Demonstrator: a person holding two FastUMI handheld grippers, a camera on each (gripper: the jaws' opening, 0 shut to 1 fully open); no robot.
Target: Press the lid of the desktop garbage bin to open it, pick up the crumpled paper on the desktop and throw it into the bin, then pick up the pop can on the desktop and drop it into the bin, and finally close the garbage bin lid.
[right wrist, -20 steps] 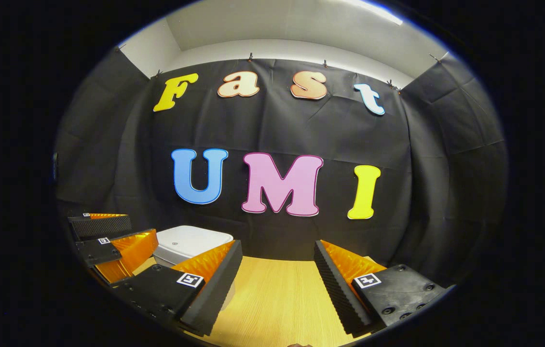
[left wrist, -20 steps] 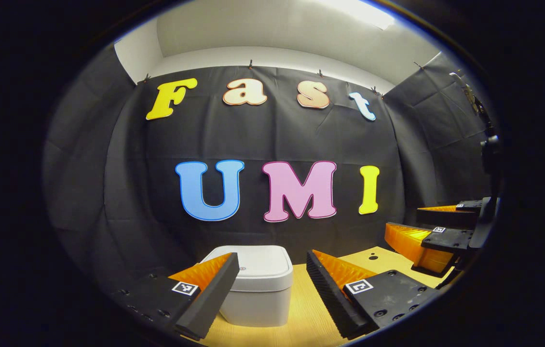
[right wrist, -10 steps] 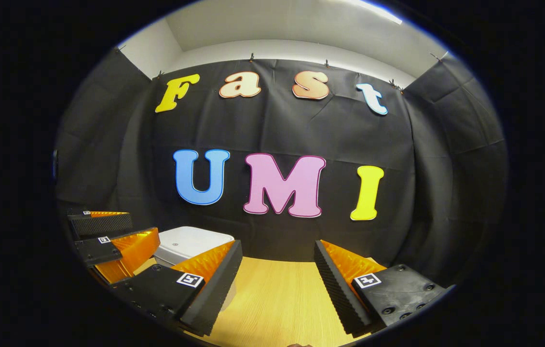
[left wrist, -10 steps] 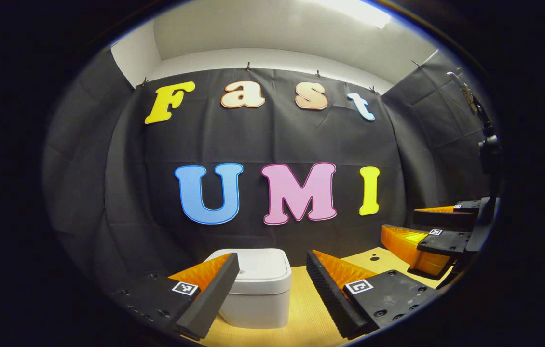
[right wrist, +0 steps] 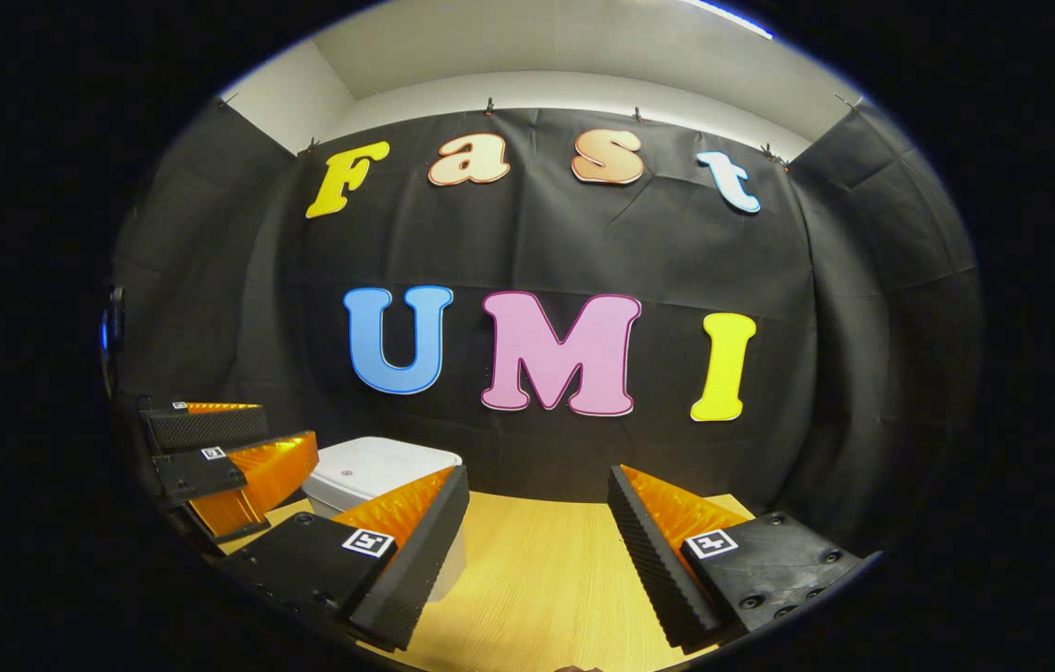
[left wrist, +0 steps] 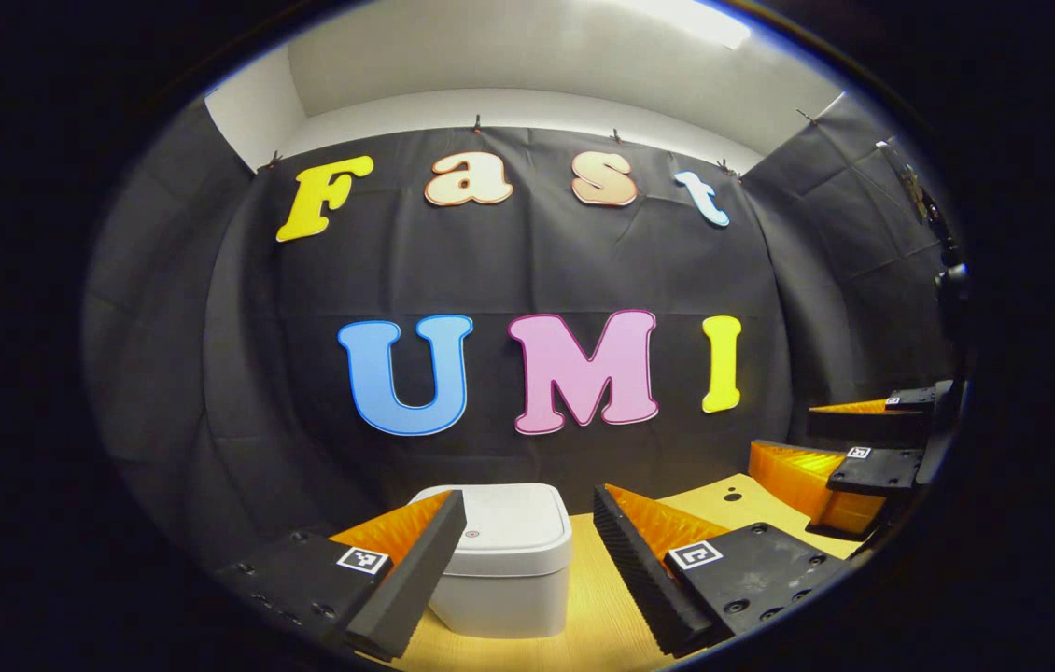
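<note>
A white desktop bin [left wrist: 507,565] with its lid down stands on the wooden table just ahead of my left gripper [left wrist: 527,560], whose fingers are open and hold nothing. Off to the right in the left gripper view, the right gripper [left wrist: 850,448] hovers over the table. In the right gripper view the bin [right wrist: 378,471] sits at the left, partly behind my right gripper's left finger. My right gripper [right wrist: 537,546] is open and holds nothing. The left gripper [right wrist: 229,453] hangs at the far left, beside the bin.
The wooden table [right wrist: 537,579] runs back to the black cloth wall. A small dark hole [left wrist: 731,497] marks the table's far right part in the left gripper view.
Both views have shifted slightly; the bin sits a little further right in each. Both grippers stay open and hold nothing.
</note>
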